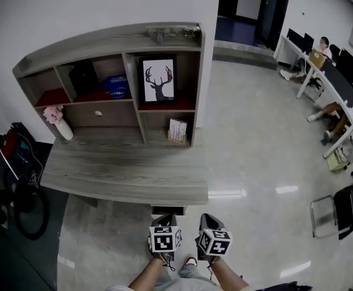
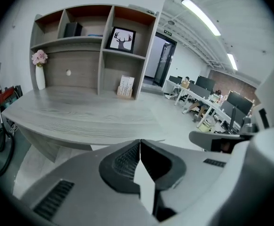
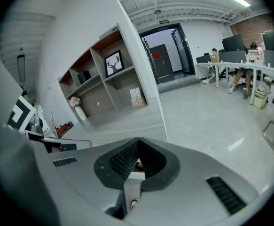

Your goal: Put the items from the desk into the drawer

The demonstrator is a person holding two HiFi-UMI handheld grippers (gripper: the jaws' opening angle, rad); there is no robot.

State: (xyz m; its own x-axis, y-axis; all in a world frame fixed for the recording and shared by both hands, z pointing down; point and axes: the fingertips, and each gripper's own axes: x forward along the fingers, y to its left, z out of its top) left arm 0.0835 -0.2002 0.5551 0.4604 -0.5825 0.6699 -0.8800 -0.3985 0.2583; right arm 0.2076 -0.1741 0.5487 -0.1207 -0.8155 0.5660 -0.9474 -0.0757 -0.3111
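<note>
Drawer (image 1: 97, 114) sat shut in the hutch (image 1: 112, 38), upper left of the head view, pale knob at its middle. Just above it, on the red shelf, lay a blue thing (image 1: 117, 86) with a black thing (image 1: 84, 77) to its left; I could not tell what either was. Deer picture (image 1: 159, 80) stood in the compartment to the right.

On the desk (image 1: 128, 174), at the back: a white vase (image 1: 64, 129) with pink flowers at the left, beside the drawer front, and a small card box (image 1: 177, 130) at the right, under the deer picture. The two were well apart, and the top between them and towards the front edge was plain wood grain.

My left gripper (image 1: 163, 223) was closed, tips meeting, nothing held. My right gripper (image 1: 209, 222) was closed too and held nothing. Both hung side by side at lower centre, off the desk's front edge, over the floor (image 1: 255, 162), touching nothing.
</note>
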